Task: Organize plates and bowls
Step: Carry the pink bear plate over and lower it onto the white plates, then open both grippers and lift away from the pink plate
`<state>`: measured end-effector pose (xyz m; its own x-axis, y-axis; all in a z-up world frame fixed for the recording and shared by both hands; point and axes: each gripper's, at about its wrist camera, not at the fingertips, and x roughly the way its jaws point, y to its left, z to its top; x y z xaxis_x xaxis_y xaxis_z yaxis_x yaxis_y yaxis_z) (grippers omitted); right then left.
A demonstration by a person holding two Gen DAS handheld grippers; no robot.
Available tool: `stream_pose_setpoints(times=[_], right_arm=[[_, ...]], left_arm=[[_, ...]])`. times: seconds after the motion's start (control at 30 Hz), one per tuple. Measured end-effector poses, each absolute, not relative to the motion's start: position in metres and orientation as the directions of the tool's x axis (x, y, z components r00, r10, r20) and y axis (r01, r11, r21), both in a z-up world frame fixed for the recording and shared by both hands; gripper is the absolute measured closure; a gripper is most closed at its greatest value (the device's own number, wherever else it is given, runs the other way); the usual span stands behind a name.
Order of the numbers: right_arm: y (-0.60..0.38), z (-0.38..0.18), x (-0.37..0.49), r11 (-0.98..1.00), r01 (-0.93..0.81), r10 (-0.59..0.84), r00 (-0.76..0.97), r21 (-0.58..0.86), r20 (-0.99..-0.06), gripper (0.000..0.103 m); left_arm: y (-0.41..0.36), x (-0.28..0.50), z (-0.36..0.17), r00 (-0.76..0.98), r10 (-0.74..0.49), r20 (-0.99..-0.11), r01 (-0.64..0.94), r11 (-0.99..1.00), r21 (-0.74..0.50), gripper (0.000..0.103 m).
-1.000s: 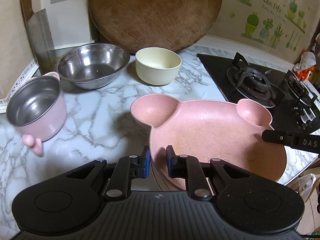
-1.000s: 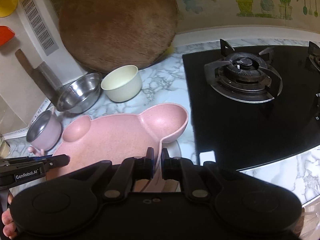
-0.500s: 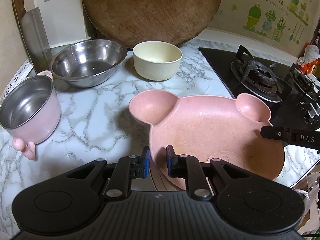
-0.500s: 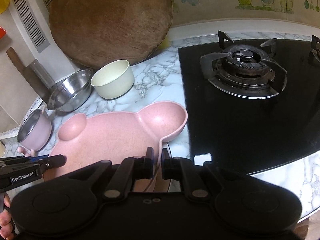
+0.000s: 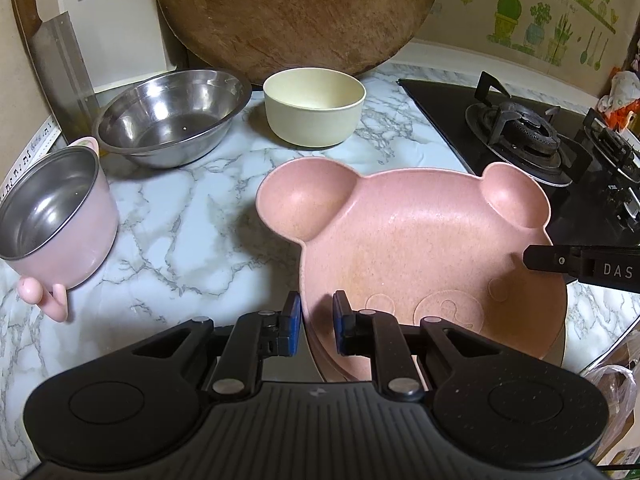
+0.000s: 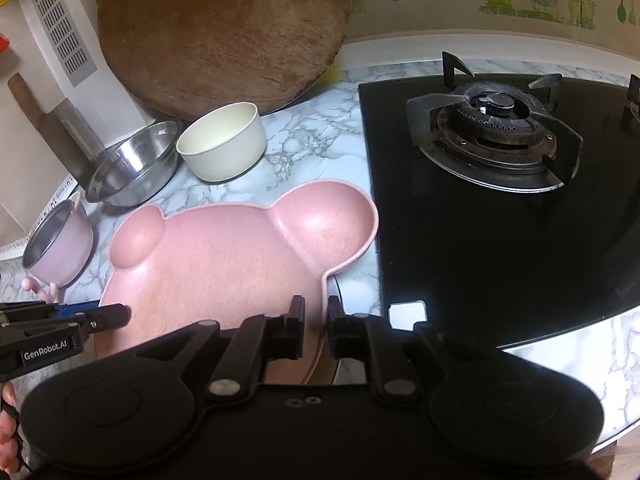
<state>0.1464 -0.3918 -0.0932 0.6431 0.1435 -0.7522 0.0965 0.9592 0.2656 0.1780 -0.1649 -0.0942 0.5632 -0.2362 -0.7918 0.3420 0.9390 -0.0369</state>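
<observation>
A pink bear-shaped plate (image 5: 424, 252) (image 6: 224, 256) is held over the marble counter, above other plates whose edges show beneath it. My left gripper (image 5: 316, 324) is shut on its left rim. My right gripper (image 6: 314, 328) is shut on its right rim. A cream bowl (image 5: 314, 106) (image 6: 222, 140), a steel bowl (image 5: 172, 116) (image 6: 132, 166) and a pink steel-lined cup (image 5: 56, 216) (image 6: 58, 242) stand beyond and to the left.
A round wooden board (image 5: 296, 12) (image 6: 224, 32) leans on the back wall. A cleaver (image 5: 60, 68) leans at the far left. A black gas hob (image 6: 496, 184) (image 5: 532, 136) lies to the right. The counter edge is near right.
Both grippers have carried the pink plate slightly toward the bowls, which now look nearer and larger. Both grips are unchanged.
</observation>
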Motion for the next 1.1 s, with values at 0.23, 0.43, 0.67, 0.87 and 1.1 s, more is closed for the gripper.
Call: stream_pose_setpoints(times=[0.23,0.43,0.67,0.87,1.1], right_arm=[[-0.388,-0.09,0.144,0.966,0.096,0.123,0.641,0.238,-0.758,0.085],[-0.389,-0.083,0.139,0.967,0.105,0.107,0.655,0.231,-0.748,0.064],[-0.388,-0.075,0.13,0.967,0.113,0.097,0.663,0.228,-0.743,0.054],[-0.375,-0.061,0.119,0.973,0.076,0.107,0.688,0.218,-0.718,0.041],[-0.349,-0.039,0.108,0.978,0.001,0.142,0.722,0.206,-0.677,0.031]], left_arm=[[-0.162,0.178,-0.096,0.552,-0.249,-0.795,0.344,0.937,-0.054,0.087],[-0.157,0.176,-0.095,0.549,-0.269,-0.792,0.34,0.937,-0.082,0.067],[-0.152,0.165,-0.083,0.589,-0.284,-0.757,0.347,0.934,-0.081,0.042],[-0.148,0.152,-0.07,0.621,-0.293,-0.727,0.361,0.93,-0.067,0.042],[-0.135,0.134,-0.051,0.654,-0.321,-0.685,0.381,0.922,-0.069,0.042]])
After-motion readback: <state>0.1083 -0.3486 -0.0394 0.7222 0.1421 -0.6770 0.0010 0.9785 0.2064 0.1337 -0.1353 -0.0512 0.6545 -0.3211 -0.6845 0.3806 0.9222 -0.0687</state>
